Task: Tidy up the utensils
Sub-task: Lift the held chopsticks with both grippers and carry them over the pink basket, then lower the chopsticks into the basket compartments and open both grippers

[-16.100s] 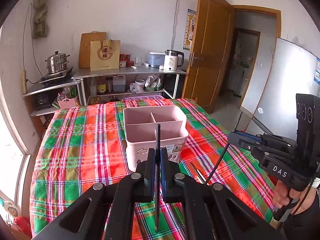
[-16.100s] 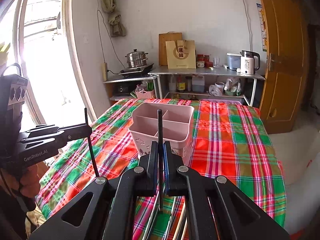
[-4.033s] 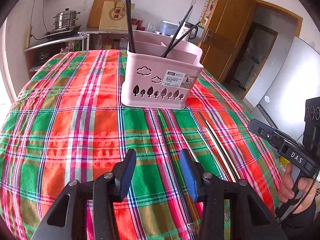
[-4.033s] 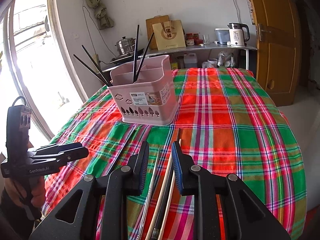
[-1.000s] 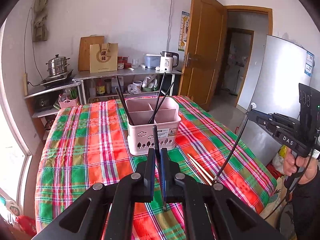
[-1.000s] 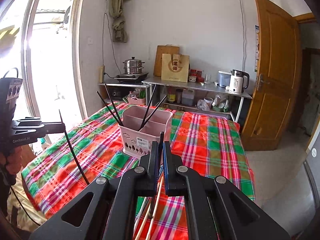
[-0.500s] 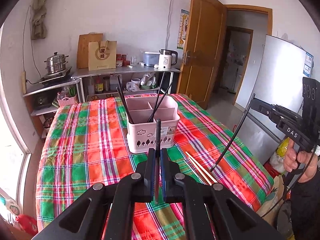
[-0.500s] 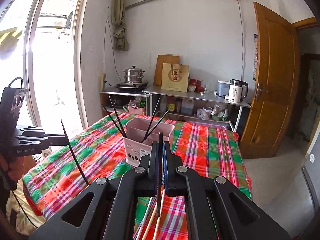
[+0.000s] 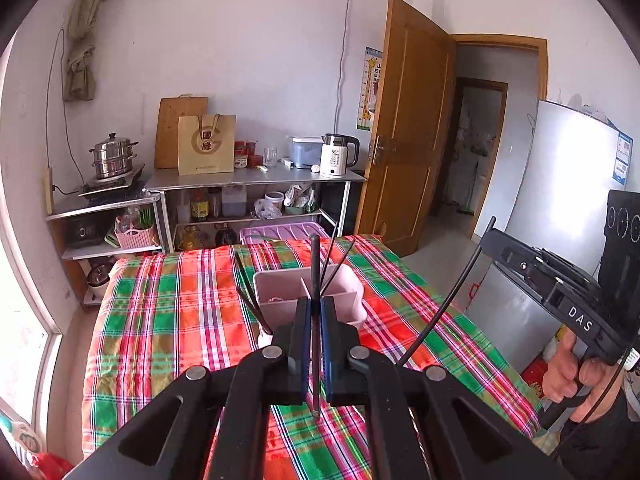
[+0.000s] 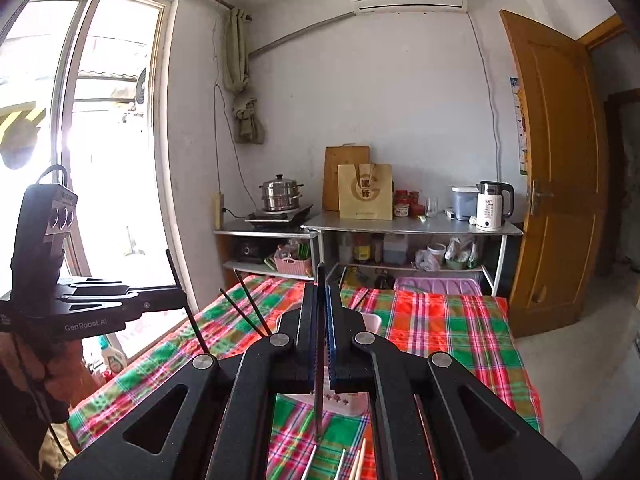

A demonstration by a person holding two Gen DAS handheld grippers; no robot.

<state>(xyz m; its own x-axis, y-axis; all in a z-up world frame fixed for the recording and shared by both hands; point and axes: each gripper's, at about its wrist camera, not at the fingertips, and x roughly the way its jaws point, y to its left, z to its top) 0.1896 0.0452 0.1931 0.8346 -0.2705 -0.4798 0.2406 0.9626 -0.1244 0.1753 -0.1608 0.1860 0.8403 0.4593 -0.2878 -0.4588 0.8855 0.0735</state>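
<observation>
Holding one black chopstick apiece, both hand-held grippers hover above the plaid-covered counter (image 9: 168, 320), w/ the pink utensil basket (image 9: 348, 304) straight ahead of and below each.

Left hand-held gripper (image 9: 315, 334): jaws nearly together, pinched on a black chopstick (image 9: 315, 280) that stands upright betw. the pads, tip poking out above and tail below. Right hand-held gripper (image 10: 320, 336): same narrow clamp on its own black chopstick (image 10: 320, 400), also upright in its own view; seen from the left wrist cam that stick slants down and toward the left hand-held gripper.

Key relation: basket sits dead ahead of the left hand-held gripper, stick's long axis about vertical, roughly in line w/ the basket's divider wall. Left looks the nearer of the two, judging by how large the basket appears in its view. Probable next move is forward and down, dropping the stick into a compartment.

Black sticks already lean in the basket (image 9: 250, 304). Pale chopsticks (image 10: 360, 460) lie on the counter below the right hand-held gripper, cut off by the frame.

Hard to see: basket front is blocked by the jaws in both views; which compartment lies under either stick can't be told. Compartment contents mostly hidden.
</observation>
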